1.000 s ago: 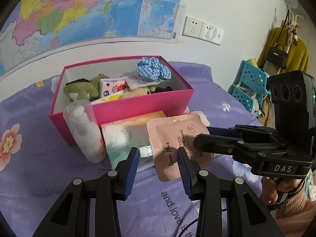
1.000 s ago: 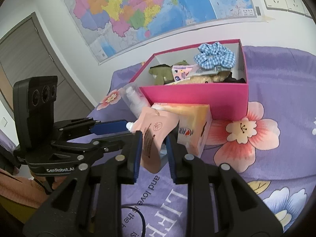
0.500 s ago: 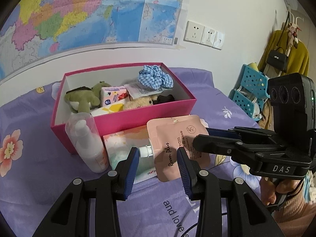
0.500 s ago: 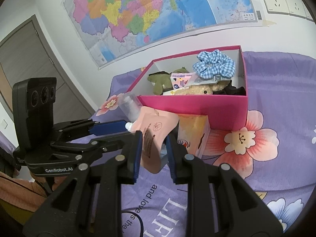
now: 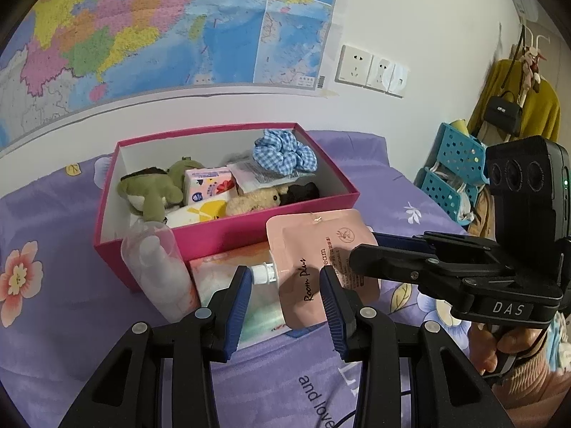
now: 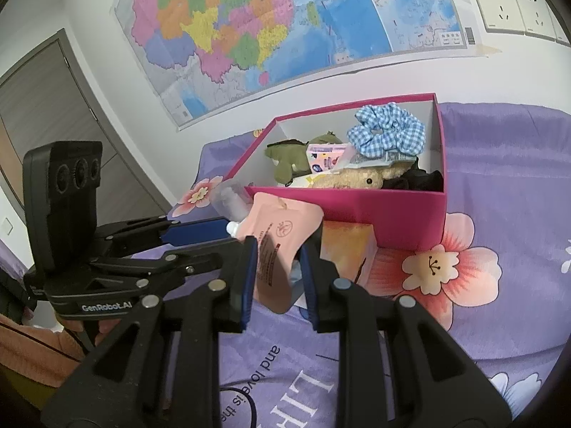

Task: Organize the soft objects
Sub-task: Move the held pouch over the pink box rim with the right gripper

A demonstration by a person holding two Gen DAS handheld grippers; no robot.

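Fingers (image 6: pixel 246 267) of my right gripper (image 6: pixel 276 267) pinch the pink pouch (image 6: pixel 276 239) at frame centre, upright, spout (image 5: pixel 262 274) pointing left; left gripper (image 5: pixel 283 292) spread. Behind, the pink box (image 5: pixel 228 230) holds plush toys (and a scrunchie (image 5: pixel 283 149)).

pink box (image 5: pixel 228 235) open above (nearly full), tissue pack (image 5: pixel 228 271) and bottle (image 5: pixel 157 267) crowding its front

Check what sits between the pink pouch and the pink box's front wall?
Left wrist view: an orange tissue pack lies there, behind the pink spouted pouch, against the pink cardboard box.
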